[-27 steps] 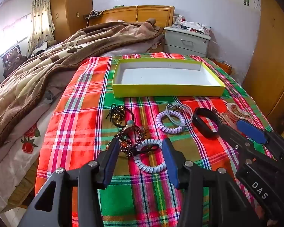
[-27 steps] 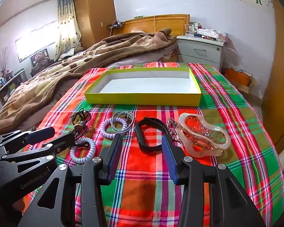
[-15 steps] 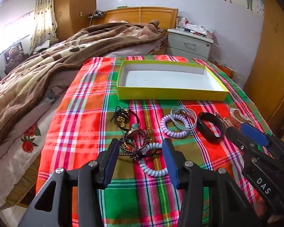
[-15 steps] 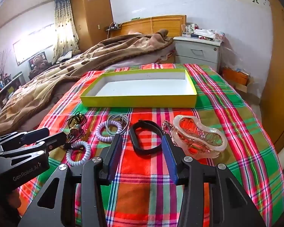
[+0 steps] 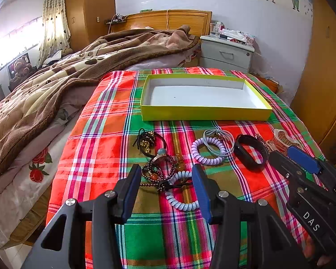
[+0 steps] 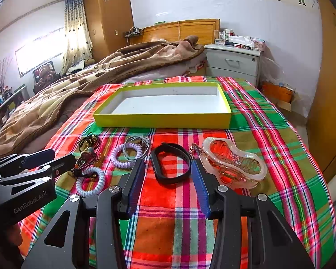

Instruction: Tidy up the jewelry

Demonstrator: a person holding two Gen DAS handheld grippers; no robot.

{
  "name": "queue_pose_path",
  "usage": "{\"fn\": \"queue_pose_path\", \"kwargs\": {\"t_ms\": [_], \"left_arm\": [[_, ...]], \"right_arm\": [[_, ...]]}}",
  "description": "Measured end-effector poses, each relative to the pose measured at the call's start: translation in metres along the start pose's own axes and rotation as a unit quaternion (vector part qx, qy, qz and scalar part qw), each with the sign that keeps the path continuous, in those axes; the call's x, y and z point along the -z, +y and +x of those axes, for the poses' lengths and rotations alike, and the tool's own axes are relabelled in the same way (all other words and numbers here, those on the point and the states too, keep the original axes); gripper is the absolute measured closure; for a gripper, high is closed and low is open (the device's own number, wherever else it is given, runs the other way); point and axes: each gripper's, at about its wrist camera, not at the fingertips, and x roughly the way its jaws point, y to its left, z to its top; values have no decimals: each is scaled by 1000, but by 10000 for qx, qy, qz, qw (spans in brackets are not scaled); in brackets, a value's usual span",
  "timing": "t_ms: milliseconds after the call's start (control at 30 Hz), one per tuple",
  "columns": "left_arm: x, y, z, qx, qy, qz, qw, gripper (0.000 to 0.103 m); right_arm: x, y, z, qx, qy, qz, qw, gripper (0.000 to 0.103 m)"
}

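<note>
The left gripper [image 5: 166,187] stands with its jaws wide and nothing between the pads, tilted down over the near end of the plaid cloth [image 5: 96,148]; the right gripper [image 6: 168,179] is likewise spread and empty, just to its right. None of the jewelry has gone into the yellow tray [image 5: 203,113], which sits beyond the whole row of pieces, farther up the bed, so every carry will run forward and away from the person. Framed between the left jaws lie the dark beaded bracelet [image 5: 159,170] and the pale blue coil band [image 5: 181,198], tangled together, with the lilac coil band [image 5: 207,151] beyond them to the right. Framed between the right jaws lies the black band [image 6: 170,167], its long axis running away from the gripper, and the clear pink hair claw [image 6: 234,164] lies just right of it, angled across. Each gripper looks nearest to its own piece, the left to the tangle, the right to the black band.
</note>
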Motion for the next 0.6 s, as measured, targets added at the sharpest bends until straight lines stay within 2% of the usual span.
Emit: {"fn": "queue_pose_path", "kwargs": {"t_ms": [600], "left_arm": [[0,-3,-1,-35,18,11,10000,54]], "right_arm": [[1,-1,-2,-19,5,-5,10000,59]]}}
